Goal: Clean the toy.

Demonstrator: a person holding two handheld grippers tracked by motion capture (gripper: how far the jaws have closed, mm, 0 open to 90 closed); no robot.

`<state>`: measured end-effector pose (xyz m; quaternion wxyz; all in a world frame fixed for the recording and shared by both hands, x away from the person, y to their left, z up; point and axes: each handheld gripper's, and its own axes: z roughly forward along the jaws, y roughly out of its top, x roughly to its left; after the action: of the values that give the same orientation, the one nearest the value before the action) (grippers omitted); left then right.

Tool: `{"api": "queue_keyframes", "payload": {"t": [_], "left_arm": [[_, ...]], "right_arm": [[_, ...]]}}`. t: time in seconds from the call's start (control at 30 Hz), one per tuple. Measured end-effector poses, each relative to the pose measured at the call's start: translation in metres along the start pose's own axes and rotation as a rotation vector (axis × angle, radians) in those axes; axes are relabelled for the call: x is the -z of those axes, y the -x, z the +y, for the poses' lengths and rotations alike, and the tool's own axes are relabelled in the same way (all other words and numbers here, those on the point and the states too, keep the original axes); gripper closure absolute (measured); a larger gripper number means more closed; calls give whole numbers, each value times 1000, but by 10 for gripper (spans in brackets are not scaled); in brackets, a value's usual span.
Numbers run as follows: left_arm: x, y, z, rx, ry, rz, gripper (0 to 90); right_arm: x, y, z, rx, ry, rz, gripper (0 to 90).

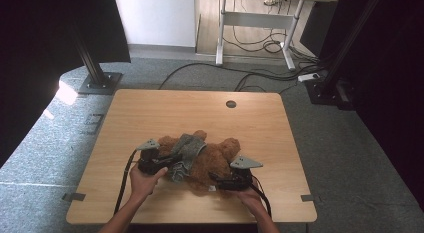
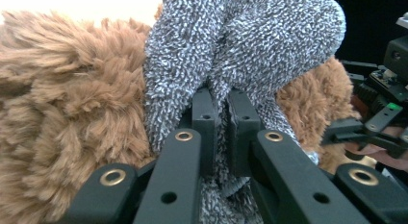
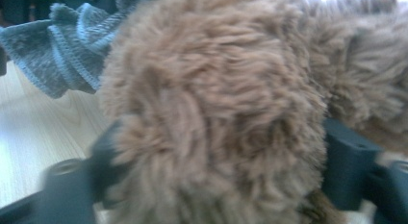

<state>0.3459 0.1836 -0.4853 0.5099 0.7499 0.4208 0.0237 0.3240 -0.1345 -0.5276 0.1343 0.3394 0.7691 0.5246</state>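
Observation:
A brown plush teddy bear (image 1: 215,160) lies on the front middle of the wooden table (image 1: 150,113). A grey fuzzy knit garment (image 1: 187,150) is draped over its left part. My left gripper (image 1: 173,165) comes in from the left. In the left gripper view it (image 2: 221,106) is shut on a fold of the grey garment (image 2: 250,46), with the bear's fur (image 2: 72,113) beside it. My right gripper (image 1: 213,176) reaches in from the right, and its jaws (image 3: 226,152) clamp a thick furry part of the bear (image 3: 216,99). The grey garment (image 3: 62,51) shows behind at the upper left.
A round cable hole (image 1: 230,104) sits near the table's far edge. Bare tabletop lies behind and to both sides of the bear. On the floor beyond are black stand bases (image 1: 100,83), cables (image 1: 260,75) and a white-legged desk (image 1: 255,23).

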Motion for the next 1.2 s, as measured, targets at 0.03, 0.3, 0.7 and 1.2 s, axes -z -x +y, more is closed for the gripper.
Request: {"api": "queue_keyframes", "payload": {"t": [0.03, 0.3, 0.7, 1.2], "left_arm": [[1, 1, 0, 7, -3, -6, 836], [-7, 34, 43, -35, 1, -45, 827], [-92, 69, 75, -88, -170, -38, 822], [-33, 32, 57, -71, -142, 42, 824]], "right_arm": [[1, -2, 0, 22, 7, -6, 345], [1, -4, 1, 94, 24, -22, 445], [2, -8, 1, 166, 7, -51, 458], [2, -9, -2, 183, -11, -72, 479]]}}
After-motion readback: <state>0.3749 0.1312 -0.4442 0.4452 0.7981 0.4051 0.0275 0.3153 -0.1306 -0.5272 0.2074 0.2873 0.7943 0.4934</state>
